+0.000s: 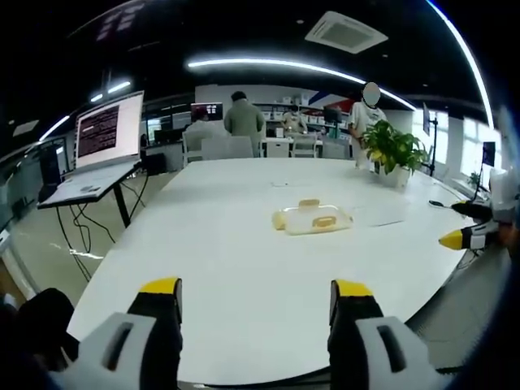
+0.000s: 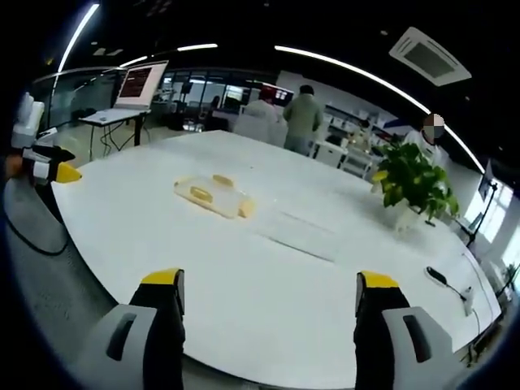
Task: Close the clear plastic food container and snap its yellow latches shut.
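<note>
Left tongs (image 1: 256, 296) spread apart, empty, over near edge of white desk (image 1: 236, 276); clear plastic food container (image 1: 314, 218) with yellow latches (image 1: 324, 221) lay on desk well ahead, slightly right of tongs; right tongs (image 2: 268, 296) likewise apart, empty; container (image 2: 213, 196) ahead-left of them; potted plant (image 2: 413, 188) far right; laptop (image 1: 104, 146) on stand far left of left tongs.
</note>
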A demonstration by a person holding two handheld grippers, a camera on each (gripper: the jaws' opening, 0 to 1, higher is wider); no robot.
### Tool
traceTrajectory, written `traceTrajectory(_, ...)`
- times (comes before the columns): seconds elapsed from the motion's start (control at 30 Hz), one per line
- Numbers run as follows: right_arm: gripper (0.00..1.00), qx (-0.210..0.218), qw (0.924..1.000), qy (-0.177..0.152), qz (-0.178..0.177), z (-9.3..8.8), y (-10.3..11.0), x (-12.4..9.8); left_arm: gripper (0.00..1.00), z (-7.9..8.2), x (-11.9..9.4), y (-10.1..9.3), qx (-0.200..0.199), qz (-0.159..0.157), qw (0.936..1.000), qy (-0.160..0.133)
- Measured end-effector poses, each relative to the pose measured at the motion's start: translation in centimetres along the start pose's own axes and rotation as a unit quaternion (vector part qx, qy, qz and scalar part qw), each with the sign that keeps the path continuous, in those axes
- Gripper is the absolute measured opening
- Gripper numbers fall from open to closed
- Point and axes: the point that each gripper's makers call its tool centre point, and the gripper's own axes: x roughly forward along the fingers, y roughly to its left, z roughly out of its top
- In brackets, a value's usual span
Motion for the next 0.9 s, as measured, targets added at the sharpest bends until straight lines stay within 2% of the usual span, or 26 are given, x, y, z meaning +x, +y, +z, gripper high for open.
traceTrajectory(0.3, 1.00, 0.009, 0.9998, -0.011, -0.011, 0.31, -0.38, -0.04, 0.69, 0.02, 0.00, 0.03, -0.002, 0.000, 1.0000, -0.001)
traceTrajectory(0.6, 0.98, 0.009, 0.9998, -0.012, -0.011, 0.39, -0.43, -0.04, 0.69, 0.02, 0.04, -0.01, -0.002, -0.001, 1.0000, 0.001)
traceTrajectory(0.77, 0.92, 0.010, 0.9998, -0.016, -0.012, 0.55, -0.45, -0.09, 0.68, 0.33, 0.04, 0.01, -0.005, -0.001, 1.0000, -0.008)
traceTrajectory(0.9, 0.89, 0.007, 0.9999, -0.012, -0.010, 0.43, -0.39, -0.03, 0.67, 0.12, 0.12, 0.00, -0.002, -0.002, 1.0000, -0.001)
